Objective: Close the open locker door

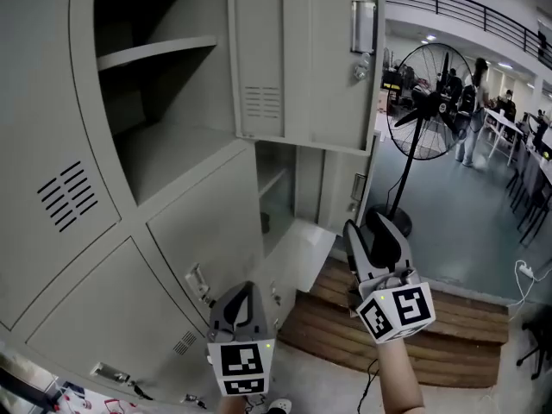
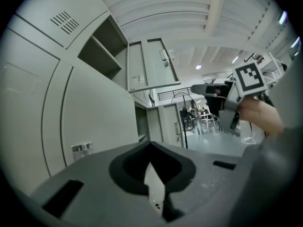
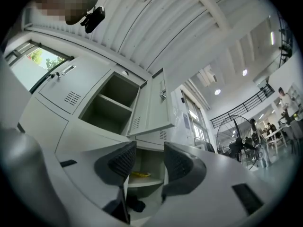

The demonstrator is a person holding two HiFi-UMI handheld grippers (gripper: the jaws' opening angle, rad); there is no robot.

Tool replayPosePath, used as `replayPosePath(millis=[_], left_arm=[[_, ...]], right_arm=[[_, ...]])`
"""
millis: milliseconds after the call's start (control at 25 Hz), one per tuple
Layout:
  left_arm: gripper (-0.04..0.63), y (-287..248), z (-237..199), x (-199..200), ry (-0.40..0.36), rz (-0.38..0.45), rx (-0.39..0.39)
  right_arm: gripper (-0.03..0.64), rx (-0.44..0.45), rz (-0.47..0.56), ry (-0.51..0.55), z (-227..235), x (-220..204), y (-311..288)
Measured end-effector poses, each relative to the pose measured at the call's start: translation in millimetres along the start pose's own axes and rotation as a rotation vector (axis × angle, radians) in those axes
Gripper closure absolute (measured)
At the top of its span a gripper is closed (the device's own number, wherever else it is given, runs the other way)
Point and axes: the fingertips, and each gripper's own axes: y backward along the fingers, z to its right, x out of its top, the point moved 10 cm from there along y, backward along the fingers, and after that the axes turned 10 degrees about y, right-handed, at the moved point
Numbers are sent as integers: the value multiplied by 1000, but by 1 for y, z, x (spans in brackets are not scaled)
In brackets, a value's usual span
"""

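The grey locker bank fills the left of the head view. Its upper locker door stands swung out, showing a bare shelf inside. Below it a second compartment is open too, its door ajar. My right gripper is open and holds nothing; it hangs in front of that lower opening, apart from the doors. In the right gripper view the right gripper frames the lower compartment, where a yellow object lies on a shelf. My left gripper is shut and holds nothing, close to a closed lower door.
A tall standing fan stands just right of the open doors. The lockers stand on a wooden platform. People and desks fill the hall at back right. A cable and power strip lie on the floor.
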Motion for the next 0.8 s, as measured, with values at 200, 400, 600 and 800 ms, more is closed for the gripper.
replayPosePath(millis=[200,400,600,800], left_arm=[[594,-30,-9,4,-4,5,-49],[594,-52,-19,6,-6,7,-69],[594,-69,-25,7,3,7,-87],[594,-78,-25,1,14,-6,-102]], right_arm=[[442,-37,59,-32,28,7,-39],[442,-69,84,-21,44,10,-65],[442,-71,91,-1,52,10,-81],[442,-63,94,29,56,10,-91]])
